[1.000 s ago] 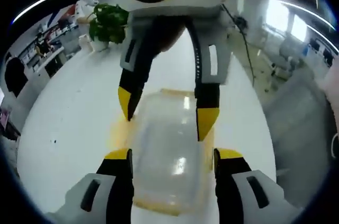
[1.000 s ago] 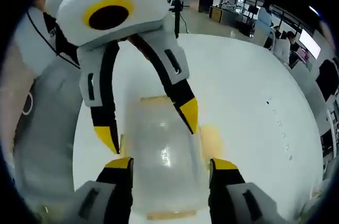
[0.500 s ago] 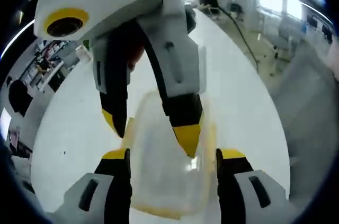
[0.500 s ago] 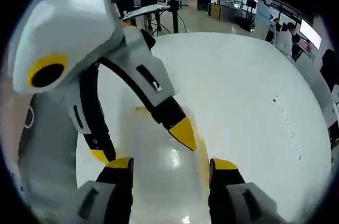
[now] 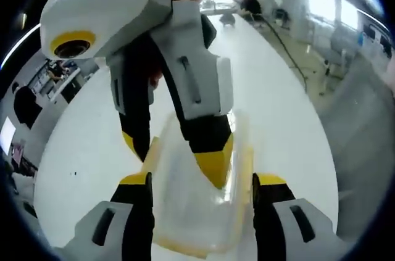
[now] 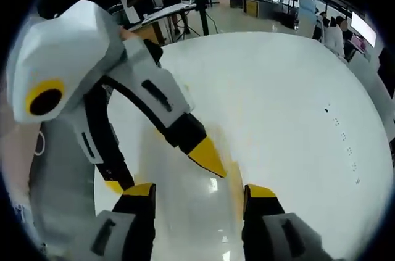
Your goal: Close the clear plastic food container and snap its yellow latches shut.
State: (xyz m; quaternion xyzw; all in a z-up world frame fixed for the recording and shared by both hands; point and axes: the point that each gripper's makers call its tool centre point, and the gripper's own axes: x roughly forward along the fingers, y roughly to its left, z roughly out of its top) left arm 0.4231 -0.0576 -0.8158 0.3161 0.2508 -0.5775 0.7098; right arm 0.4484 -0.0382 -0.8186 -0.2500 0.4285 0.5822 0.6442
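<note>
The white surface [image 5: 80, 150] carried the clear plastic food container [image 5: 185, 211], which sat between both pairs of fingers with its lid down and a yellow latch [image 5: 150, 150] along its edge. In the left gripper view your left gripper [image 5: 200, 181] had its fingers spread wide, one either side of the container, holding nothing; whether they touched its walls could not be told. Your right gripper [image 5: 176, 162] came in from above with fingers also apart, one yellow tip resting on or just over the lid, the other beside the latch at the container's side. In the right gripper view the right gripper [image 6: 197, 192] straddled the container [image 6: 185, 211] likewise, with the left gripper [image 6: 160, 171] opposite. To do this well, you probably needed to steady the box with one gripper and press squarely down on each latch at its hinge side, so it snapped rather than slid.
</note>
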